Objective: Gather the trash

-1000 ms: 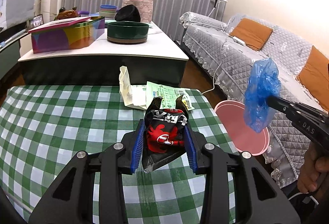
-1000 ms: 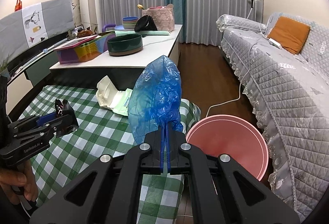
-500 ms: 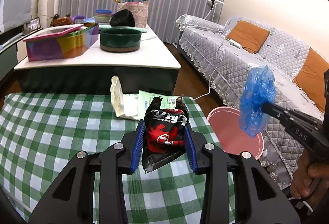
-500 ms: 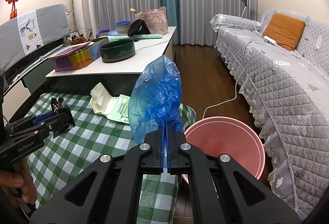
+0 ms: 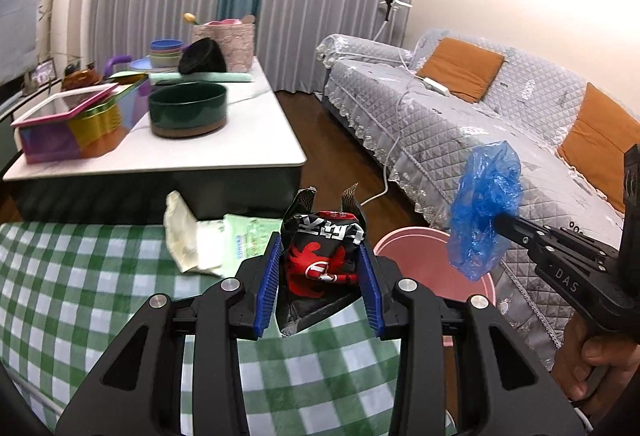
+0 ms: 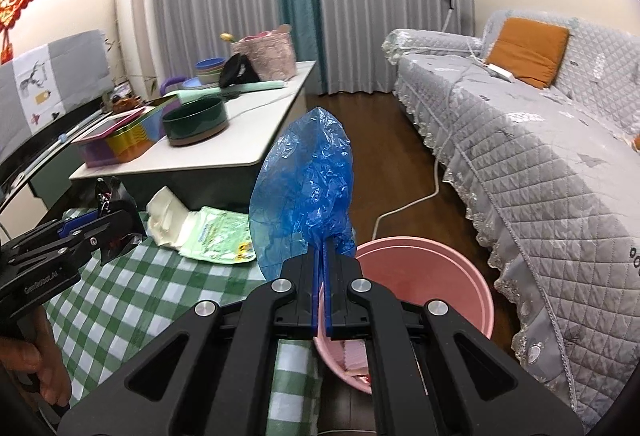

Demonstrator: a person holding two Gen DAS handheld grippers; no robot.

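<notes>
Since the earlier frame both hands have carried their loads off the checked worktop toward the pink bin, which now sits closer under the right hand-held gripper and nearer the left hand-held gripper too. The left one is clamped part-way on a red and black snack wrapper, held upright above the worktop's edge, just short of the bin. The right one is pinched fully together on a thin blue plastic bag that stands above the bin's near rim.

Risks, as I judge them: the blue bag is light and may cling to the pads or drift past the rim when let go. The wrapper is not yet over the bin, so an early release would drop it on the cloth or floor. A pale wrapper and green packet remain on the worktop
</notes>
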